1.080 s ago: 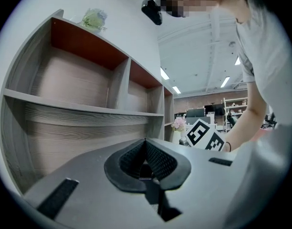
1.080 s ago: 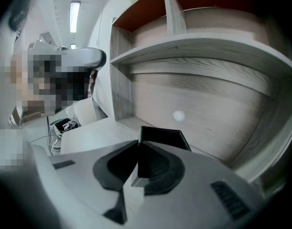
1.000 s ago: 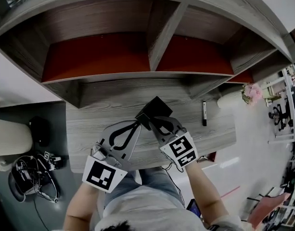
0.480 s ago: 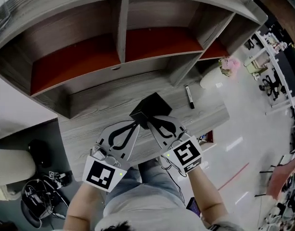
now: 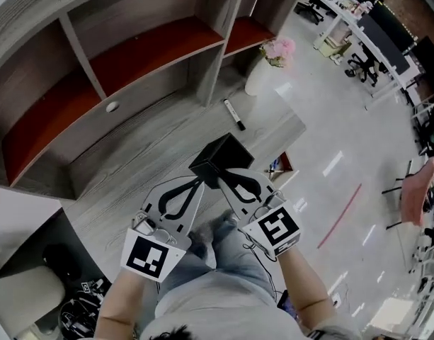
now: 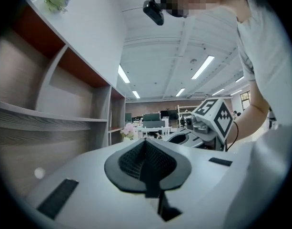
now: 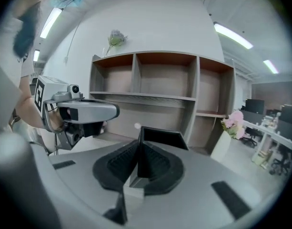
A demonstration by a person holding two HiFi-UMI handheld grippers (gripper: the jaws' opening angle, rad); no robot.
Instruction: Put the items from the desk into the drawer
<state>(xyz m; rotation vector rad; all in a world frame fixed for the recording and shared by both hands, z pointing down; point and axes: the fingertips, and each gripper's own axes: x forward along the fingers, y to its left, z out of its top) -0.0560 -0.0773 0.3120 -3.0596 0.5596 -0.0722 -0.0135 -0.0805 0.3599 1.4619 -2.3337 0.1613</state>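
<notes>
carried rightward toward the bench's (image 5: 142,163) front-right corner, the box (image 5: 221,156) stays clenched in the right tool (image 5: 219,178), left tool (image 5: 200,183) clenched empty; best kept level until the drawer shows.

A black marker (image 5: 233,115) is seen lying on the grey wood-grain desk (image 5: 153,147), near a white vase (image 5: 258,78) of pink flowers.
</notes>
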